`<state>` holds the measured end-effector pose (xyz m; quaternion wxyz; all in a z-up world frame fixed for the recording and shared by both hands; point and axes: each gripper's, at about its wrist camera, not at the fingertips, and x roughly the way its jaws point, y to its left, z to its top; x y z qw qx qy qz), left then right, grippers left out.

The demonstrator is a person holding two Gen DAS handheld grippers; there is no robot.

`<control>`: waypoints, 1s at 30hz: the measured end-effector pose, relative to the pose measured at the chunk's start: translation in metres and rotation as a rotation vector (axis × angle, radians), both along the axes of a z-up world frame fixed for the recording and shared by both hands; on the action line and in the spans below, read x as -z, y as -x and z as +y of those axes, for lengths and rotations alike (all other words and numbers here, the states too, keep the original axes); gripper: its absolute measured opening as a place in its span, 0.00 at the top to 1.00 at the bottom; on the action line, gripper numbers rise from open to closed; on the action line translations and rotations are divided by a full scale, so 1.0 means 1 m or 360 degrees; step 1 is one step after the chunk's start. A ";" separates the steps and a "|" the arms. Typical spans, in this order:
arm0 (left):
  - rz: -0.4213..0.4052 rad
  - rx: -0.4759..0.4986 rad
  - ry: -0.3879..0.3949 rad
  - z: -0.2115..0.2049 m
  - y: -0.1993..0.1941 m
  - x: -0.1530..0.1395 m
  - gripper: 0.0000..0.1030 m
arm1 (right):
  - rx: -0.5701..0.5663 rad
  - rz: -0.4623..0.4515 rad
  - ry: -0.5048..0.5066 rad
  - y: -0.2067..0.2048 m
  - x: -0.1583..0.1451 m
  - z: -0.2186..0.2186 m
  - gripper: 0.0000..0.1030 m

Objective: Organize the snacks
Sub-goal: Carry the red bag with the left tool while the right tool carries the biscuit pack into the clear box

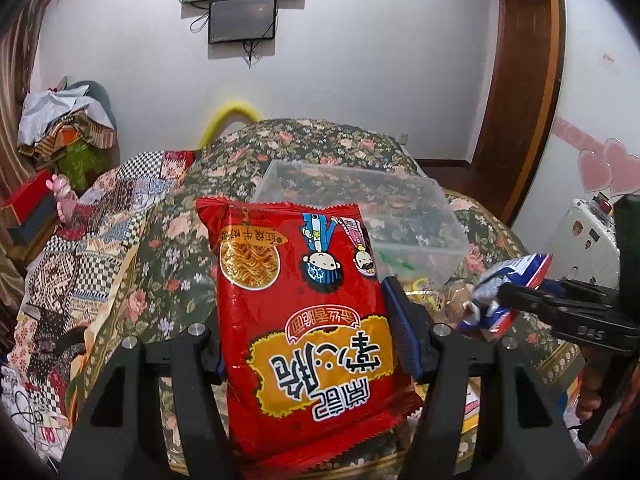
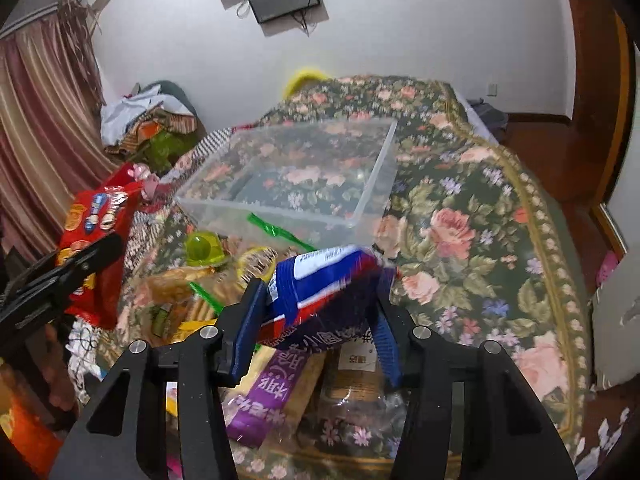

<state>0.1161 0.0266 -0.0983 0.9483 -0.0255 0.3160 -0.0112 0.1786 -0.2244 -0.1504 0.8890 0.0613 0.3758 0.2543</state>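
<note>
Red noodle packet, floral cloth

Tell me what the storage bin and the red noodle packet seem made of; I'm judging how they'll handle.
Bin: likely rigid clear plastic, glossy; the floral cloth shows through its walls. Red noodle packet: looks like thin glossy plastic film, printed, with crimped serrated ends.

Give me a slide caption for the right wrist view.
Right tongs hold a blue snack packet before the clear plastic bin on the floral tablecloth.
</note>
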 end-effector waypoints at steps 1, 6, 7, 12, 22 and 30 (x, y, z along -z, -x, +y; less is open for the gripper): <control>-0.0015 0.0007 -0.0005 -0.001 -0.001 -0.004 0.39 | 0.0002 -0.0020 -0.0013 0.002 -0.006 -0.003 0.56; -0.0059 0.0031 -0.0023 -0.008 -0.009 -0.019 0.39 | 0.0006 -0.0118 -0.0049 0.005 -0.028 -0.008 0.56; -0.0067 0.0036 -0.0026 -0.009 -0.011 -0.022 0.39 | 0.0005 -0.0141 -0.0067 0.006 -0.034 -0.009 0.56; -0.0097 0.0058 -0.0030 -0.015 -0.027 -0.034 0.39 | -0.0004 -0.0237 -0.0101 -0.001 -0.053 -0.005 0.56; -0.0022 0.0055 0.0034 -0.015 -0.076 -0.031 0.39 | -0.0024 -0.0321 -0.0120 -0.035 -0.064 0.015 0.56; 0.0149 0.0007 0.0081 -0.015 -0.134 -0.012 0.39 | -0.0033 -0.0261 -0.0060 -0.068 -0.047 0.032 0.56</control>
